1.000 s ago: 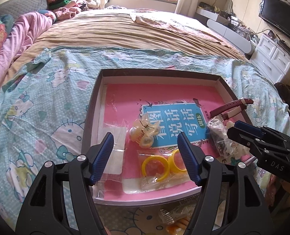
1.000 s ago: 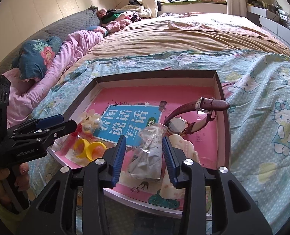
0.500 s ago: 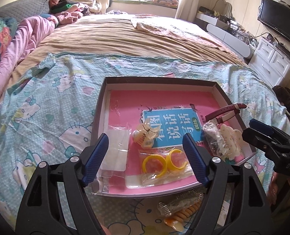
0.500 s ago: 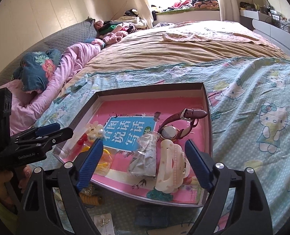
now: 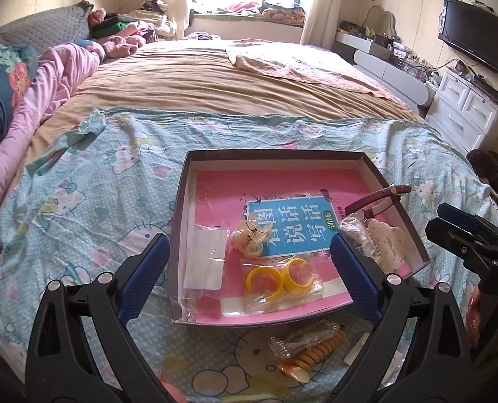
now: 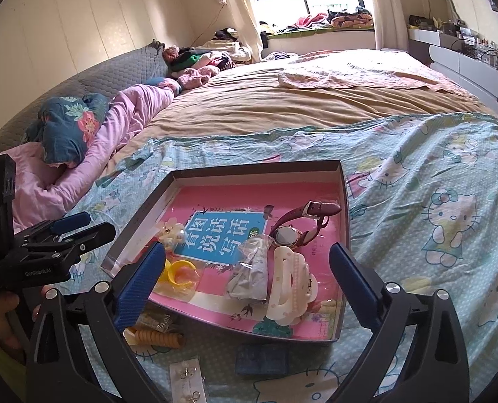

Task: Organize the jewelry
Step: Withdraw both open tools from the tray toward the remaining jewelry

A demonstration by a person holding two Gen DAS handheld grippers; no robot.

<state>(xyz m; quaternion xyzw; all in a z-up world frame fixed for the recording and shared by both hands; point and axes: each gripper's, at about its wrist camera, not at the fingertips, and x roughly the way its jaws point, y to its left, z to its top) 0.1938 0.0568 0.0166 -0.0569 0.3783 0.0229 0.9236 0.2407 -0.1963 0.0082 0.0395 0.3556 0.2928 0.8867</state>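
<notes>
Both grippers have pulled back and up from the tray point(image 6: 344, 201), the right gripper point(image 6: 245, 268) letting go of the clear bagged trinket point(image 6: 249, 270), now lying inside by the white hair claw point(image 6: 291, 282); the left gripper point(image 5: 249, 265) is likewise opening empty, so the loose orange spiral tie point(image 5: 319, 347) outside looks next.

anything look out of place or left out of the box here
Yes: an orange spiral hair tie and a clear hair clip lie on the cartoon-print bedsheet just outside the dark shallow box, whose near-left corner looks torn. A small earring card lies outside too.
</notes>
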